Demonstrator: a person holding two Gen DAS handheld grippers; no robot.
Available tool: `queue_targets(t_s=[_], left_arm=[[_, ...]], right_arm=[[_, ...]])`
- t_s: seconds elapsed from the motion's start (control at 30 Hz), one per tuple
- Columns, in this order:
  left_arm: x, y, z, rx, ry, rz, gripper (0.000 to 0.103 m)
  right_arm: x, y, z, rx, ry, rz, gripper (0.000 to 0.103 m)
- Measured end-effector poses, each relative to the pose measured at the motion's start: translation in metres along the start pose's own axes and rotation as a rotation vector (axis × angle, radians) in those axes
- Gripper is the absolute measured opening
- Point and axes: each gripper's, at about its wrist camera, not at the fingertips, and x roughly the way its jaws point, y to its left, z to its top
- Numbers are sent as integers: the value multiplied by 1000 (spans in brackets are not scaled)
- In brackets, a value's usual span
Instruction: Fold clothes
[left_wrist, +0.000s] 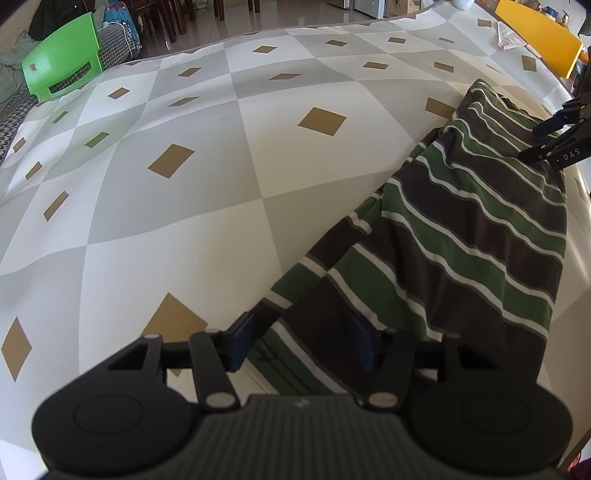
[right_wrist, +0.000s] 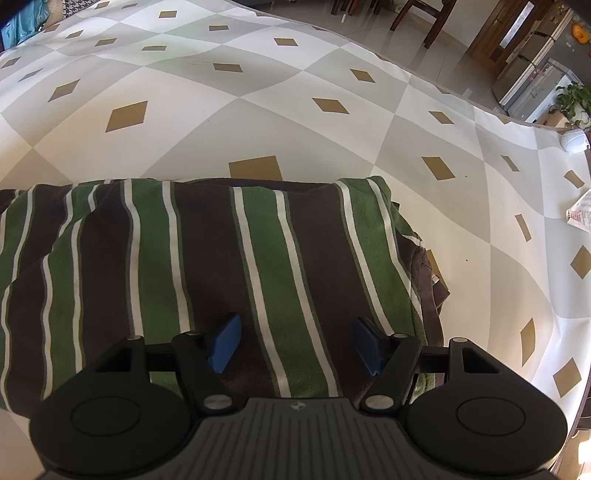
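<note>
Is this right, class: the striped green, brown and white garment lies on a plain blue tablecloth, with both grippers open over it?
Not quite. The tablecloth is not plain blue: the right wrist view shows grey and white diamonds with small tan ones. The rest holds: the striped garment lies on it, and the left gripper and right gripper are open over it.

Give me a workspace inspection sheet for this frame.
Surface: diamond-pattern tablecloth, flat.
Job's things: striped shirt, green, brown and white, partly folded near the table edge.
Clutter: printed paper; small white object.
Grippers: left gripper open, straddling a shirt end; right gripper open over the shirt.
Cables: nothing seen.
Surroundings: green chair, yellow chair, wooden chair, potted plant.
</note>
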Motion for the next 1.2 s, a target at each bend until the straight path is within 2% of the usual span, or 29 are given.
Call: queue_targets(t_s=[0.03, 0.1, 0.17, 0.33, 0.6, 0.8, 1.0, 1.07, 1.13, 1.2], left_arm=[[0, -1, 0, 3, 3, -2, 48], [-1, -3, 0, 11, 9, -7, 36], [-2, -5, -1, 18, 15, -11, 31], [-5, -8, -2, 23, 22, -11, 22], [-8, -16, -5, 30, 32, 42, 7], [-16, -23, -6, 28, 15, 140, 4], [-28, -9, -7, -79, -17, 266, 4], [-26, -3, -8, -105, -17, 278, 4], [-24, 0, -9, -126, -32, 272, 7], [-20, 1, -9, -132, -31, 339, 14]], right_arm=[[0, 0, 0, 1, 0, 0, 65], [1, 0, 0, -1, -2, 0, 65], [1, 0, 1, -2, -3, -2, 65], [1, 3, 1, -13, -6, -10, 65], [1, 2, 1, -7, -8, -5, 65], [1, 1, 0, -3, -9, -2, 65], [2, -2, 0, 15, -11, 19, 65], [2, -2, 0, 21, -11, 22, 65], [2, -1, 0, 17, -12, 19, 66], [2, -2, 0, 20, -12, 17, 67]])
